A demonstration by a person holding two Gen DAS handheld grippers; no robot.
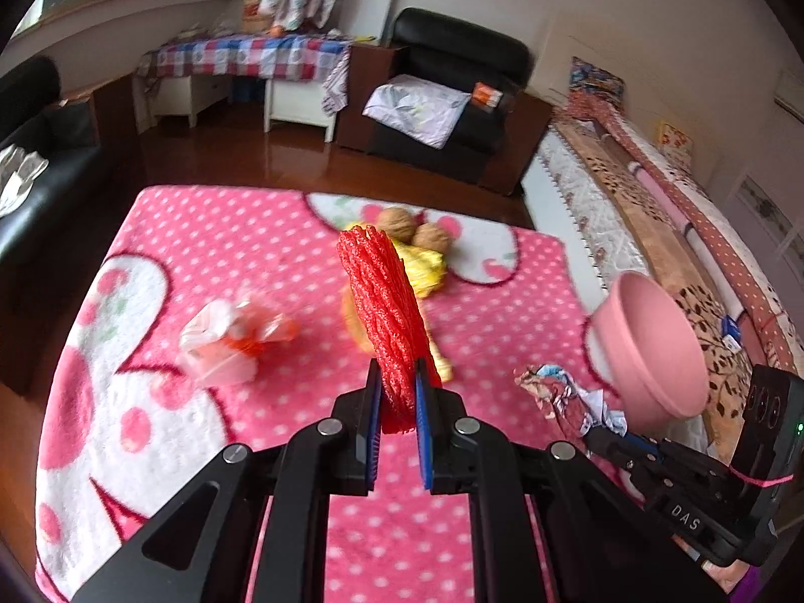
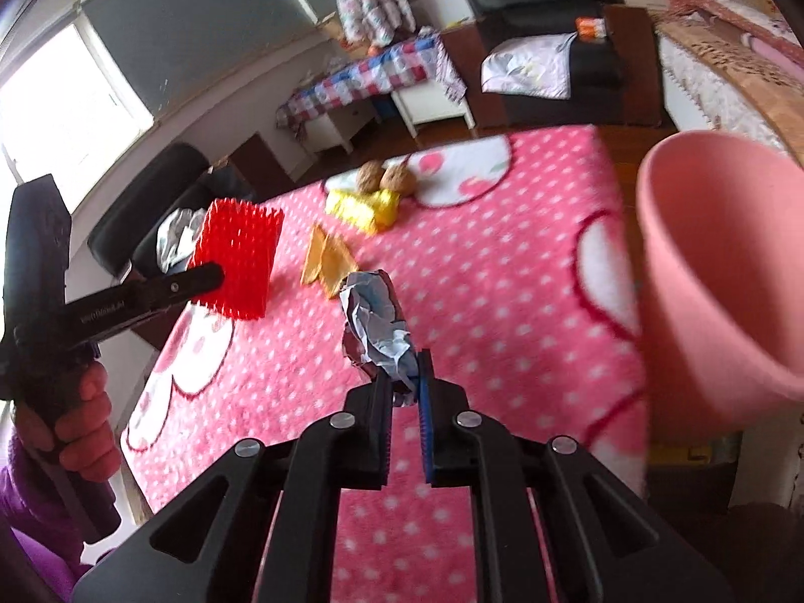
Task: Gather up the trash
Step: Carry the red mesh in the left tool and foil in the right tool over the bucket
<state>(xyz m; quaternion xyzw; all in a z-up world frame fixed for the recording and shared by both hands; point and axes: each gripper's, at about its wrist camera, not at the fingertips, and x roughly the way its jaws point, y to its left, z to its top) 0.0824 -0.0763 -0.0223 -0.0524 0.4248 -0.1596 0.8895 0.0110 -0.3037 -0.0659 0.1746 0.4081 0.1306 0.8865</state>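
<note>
My left gripper [image 1: 397, 392] is shut on a red foam net sleeve [image 1: 384, 311], held above the pink dotted blanket [image 1: 211, 231]; it also shows in the right wrist view [image 2: 236, 256]. My right gripper [image 2: 402, 377] is shut on a crumpled silvery wrapper [image 2: 374, 321], also seen in the left wrist view [image 1: 568, 397]. A pink bowl [image 2: 718, 271] stands at the blanket's right edge, close to the right gripper; it shows in the left wrist view too [image 1: 648, 341].
On the blanket lie a crumpled plastic bag [image 1: 231, 336], a yellow wrapper [image 2: 364, 206], orange peel pieces [image 2: 326, 261] and two walnuts [image 2: 384, 178]. A bed [image 1: 653, 201] runs along the right. A black armchair [image 1: 447, 100] stands behind.
</note>
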